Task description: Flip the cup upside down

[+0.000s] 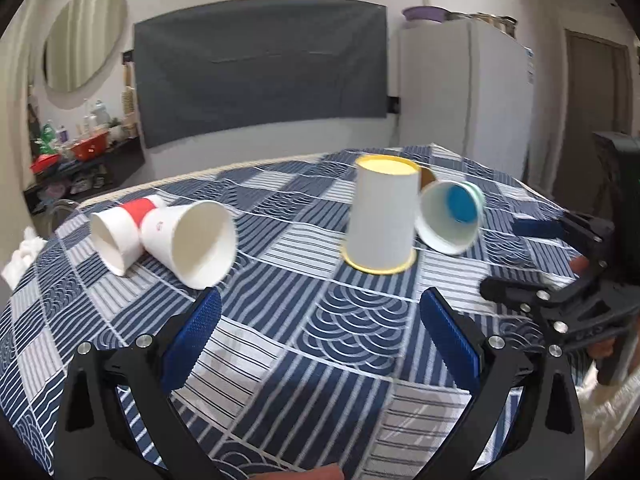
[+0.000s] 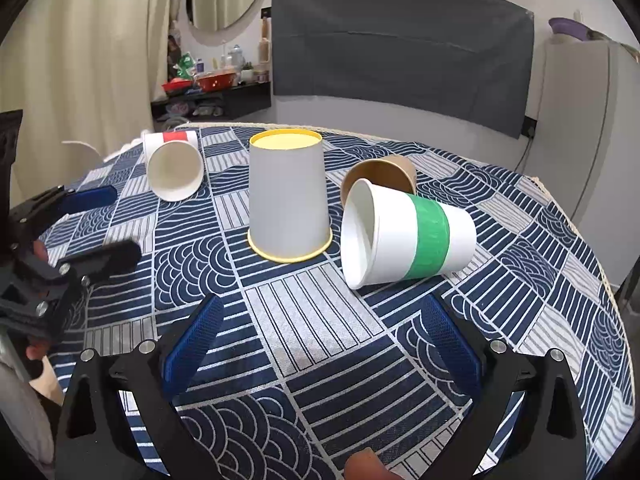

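A grey cup with a yellow rim [image 1: 382, 216] [image 2: 289, 196] stands upside down on the patterned tablecloth [image 1: 304, 344] [image 2: 320, 320]. A white cup with a green band [image 2: 404, 234] lies on its side right of it; the left wrist view shows its open mouth [image 1: 448, 216]. A brown cup [image 2: 380, 176] lies behind it. A plain white cup [image 1: 192, 238] and a red-banded white cup [image 1: 120, 232] [image 2: 174, 164] lie on their sides at the left. My left gripper [image 1: 320, 320] [image 2: 98, 224] is open and empty, short of the cups. My right gripper [image 2: 320, 320] [image 1: 504, 258] is open and empty.
The round table's edge curves close at the right [image 2: 592, 256]. A white cloth [image 1: 22, 254] lies at the table's left edge. A fridge [image 1: 464, 92] and a shelf with clutter [image 1: 76, 152] stand beyond the table.
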### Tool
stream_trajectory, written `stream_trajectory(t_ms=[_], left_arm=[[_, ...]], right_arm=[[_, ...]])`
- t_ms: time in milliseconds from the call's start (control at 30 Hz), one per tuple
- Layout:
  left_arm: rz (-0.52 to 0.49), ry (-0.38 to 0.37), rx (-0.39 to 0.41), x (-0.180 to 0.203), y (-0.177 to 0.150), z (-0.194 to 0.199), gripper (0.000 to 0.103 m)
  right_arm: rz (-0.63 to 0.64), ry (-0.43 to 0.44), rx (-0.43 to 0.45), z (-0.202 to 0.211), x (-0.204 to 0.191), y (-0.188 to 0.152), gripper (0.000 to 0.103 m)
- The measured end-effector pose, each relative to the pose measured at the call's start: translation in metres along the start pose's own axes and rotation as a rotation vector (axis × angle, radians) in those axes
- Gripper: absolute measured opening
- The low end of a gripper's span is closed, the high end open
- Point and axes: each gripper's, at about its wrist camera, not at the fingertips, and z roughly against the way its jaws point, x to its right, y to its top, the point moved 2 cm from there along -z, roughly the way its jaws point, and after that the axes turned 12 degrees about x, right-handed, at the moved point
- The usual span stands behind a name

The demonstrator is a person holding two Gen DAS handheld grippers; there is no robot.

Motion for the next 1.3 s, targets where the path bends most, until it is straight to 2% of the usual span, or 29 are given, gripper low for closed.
stream_trajectory(t_ms=[133, 267, 533, 867, 1300], left_arm=[[0.079, -0.017, -0.048, -0.01, -0.002, -0.01, 0.097], [0.117, -0.008, -0.082, -0.015, -0.008, -0.014, 0.097], [0.092, 0.02, -0.065, -0.01, -0.012, -0.008, 0.097], [0.089, 0.032, -0.074, -0.01, -0.013, -0.009, 0.097], [0.071, 0.028, -0.067, -0.006, -0.013, -0.007, 0.097]], right_arm=[[0.007, -0.002, -0.015, -0.005, -0.001, -0.003, 0.095], [0.003, -0.001, -0.022, -0.006, -0.001, -0.004, 0.095], [-0.05, -0.015, -0.019, -0.004, 0.004, -0.007, 0.095], [0.003, -0.004, 0.01, 0.001, -0.005, -0.007, 0.095], [0.0, -0.008, 0.016, 0.002, -0.005, -0.008, 0.095]])
